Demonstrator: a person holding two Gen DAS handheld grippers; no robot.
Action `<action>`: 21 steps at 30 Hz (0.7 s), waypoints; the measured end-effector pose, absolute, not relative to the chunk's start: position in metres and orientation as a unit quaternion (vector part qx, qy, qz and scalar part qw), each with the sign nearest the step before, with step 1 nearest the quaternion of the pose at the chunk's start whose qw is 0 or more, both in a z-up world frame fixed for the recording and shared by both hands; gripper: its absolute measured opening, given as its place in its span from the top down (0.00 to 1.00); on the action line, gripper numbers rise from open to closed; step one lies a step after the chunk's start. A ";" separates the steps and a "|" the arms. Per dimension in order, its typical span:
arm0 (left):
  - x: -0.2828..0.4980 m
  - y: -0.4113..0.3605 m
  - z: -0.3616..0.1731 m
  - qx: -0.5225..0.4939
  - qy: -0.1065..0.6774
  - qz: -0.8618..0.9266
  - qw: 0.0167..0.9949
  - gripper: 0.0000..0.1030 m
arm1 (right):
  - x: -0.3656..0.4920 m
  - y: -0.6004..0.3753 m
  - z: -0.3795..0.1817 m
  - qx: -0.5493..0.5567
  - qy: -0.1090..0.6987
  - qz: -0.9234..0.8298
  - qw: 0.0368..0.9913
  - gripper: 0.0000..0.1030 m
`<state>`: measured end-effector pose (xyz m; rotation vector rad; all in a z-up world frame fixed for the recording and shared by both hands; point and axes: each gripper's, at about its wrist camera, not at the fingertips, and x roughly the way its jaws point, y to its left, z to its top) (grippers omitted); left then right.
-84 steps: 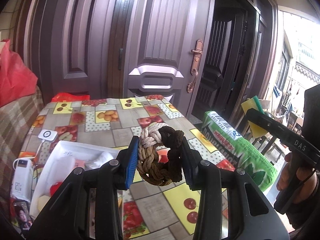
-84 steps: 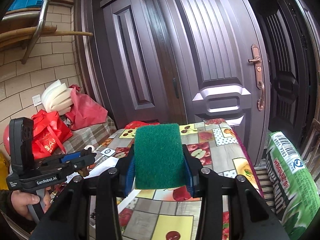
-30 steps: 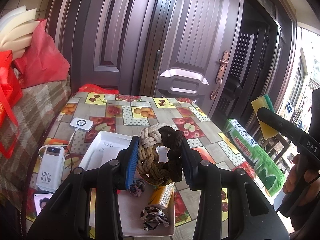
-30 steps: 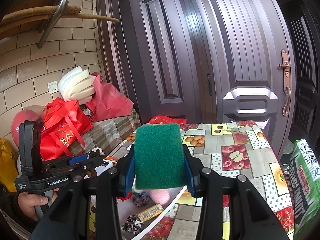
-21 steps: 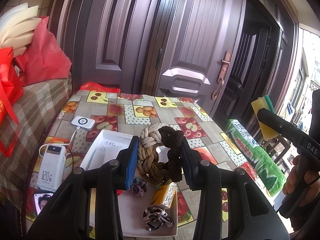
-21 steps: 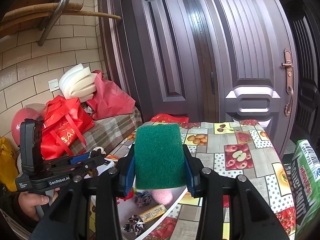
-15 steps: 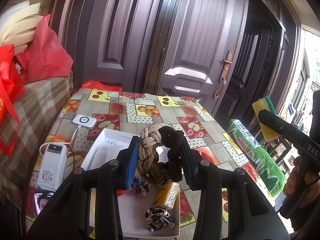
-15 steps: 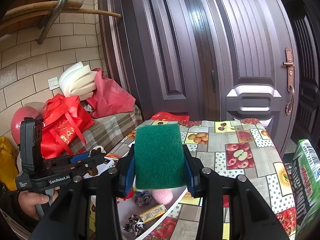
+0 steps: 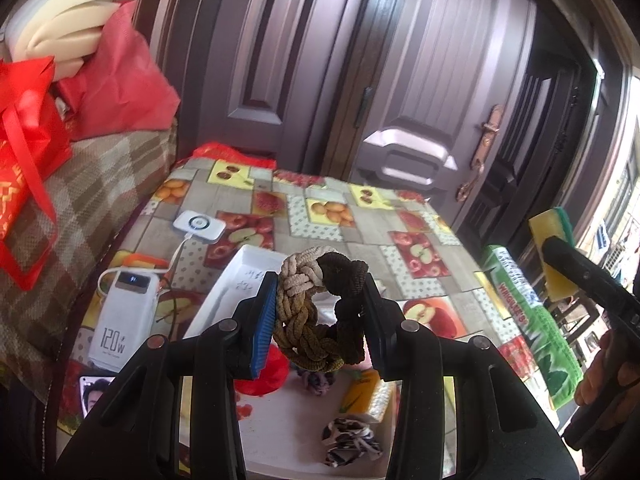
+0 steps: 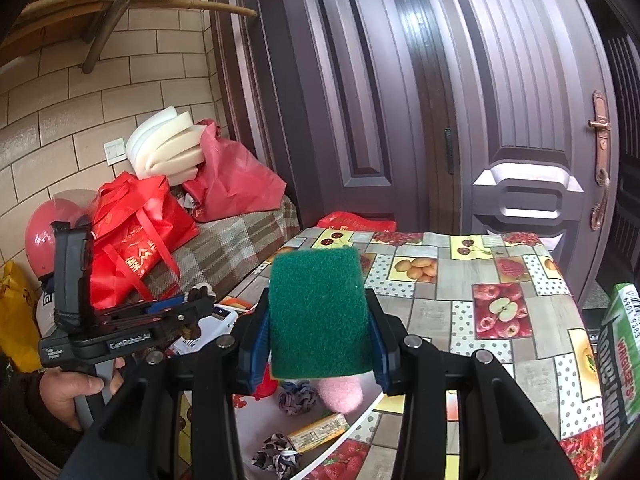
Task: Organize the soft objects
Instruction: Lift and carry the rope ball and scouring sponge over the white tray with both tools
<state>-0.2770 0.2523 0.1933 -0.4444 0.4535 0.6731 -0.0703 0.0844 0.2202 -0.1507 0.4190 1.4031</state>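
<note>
Left hand-held gripper clamps a braided rope ring above the white tray; right hand-held gripper squeezes a green sponge over the surface.

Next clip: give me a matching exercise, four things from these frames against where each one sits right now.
Things:
1. braided rope ring
2. green scouring sponge
3. power bank
4. pink puff

Places:
A. in the white tray
B. clamped in the right claw
C. on the tablecloth, left of the tray
D. clamped in the left claw

Pairs: 1-D, 2-B, 3-C, 4-A
</note>
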 end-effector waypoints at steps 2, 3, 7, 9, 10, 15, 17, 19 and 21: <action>-0.275 0.257 0.188 -0.218 0.227 0.327 0.891 0.62 | -0.071 0.088 0.216 -0.074 0.195 0.643 0.737 0.59; -0.274 0.260 0.185 -0.219 0.231 0.327 0.890 0.62 | -0.071 0.090 0.214 -0.077 0.198 0.645 0.734 0.59; -0.269 0.265 0.175 -0.221 0.243 0.326 0.886 0.62 | -0.072 0.102 0.207 -0.088 0.209 0.651 0.724 0.59; -0.266 0.268 0.171 -0.223 0.249 0.327 0.884 0.62 | -0.073 0.110 0.202 -0.096 0.215 0.654 0.719 0.59; -0.264 0.270 0.168 -0.224 0.253 0.326 0.883 0.62 | -0.075 0.115 0.201 -0.100 0.216 0.655 0.717 0.59; -0.256 0.279 0.153 -0.232 0.273 0.324 0.876 0.62 | -0.077 0.140 0.187 -0.121 0.234 0.664 0.700 0.59; -0.253 0.283 0.146 -0.236 0.280 0.324 0.872 0.62 | -0.077 0.150 0.179 -0.129 0.244 0.665 0.694 0.59; -0.252 0.287 0.141 -0.241 0.283 0.323 0.870 0.62 | -0.076 0.159 0.170 -0.134 0.255 0.665 0.689 0.59; -0.250 0.291 0.136 -0.245 0.288 0.324 0.867 0.62 | -0.074 0.166 0.164 -0.138 0.266 0.663 0.686 0.59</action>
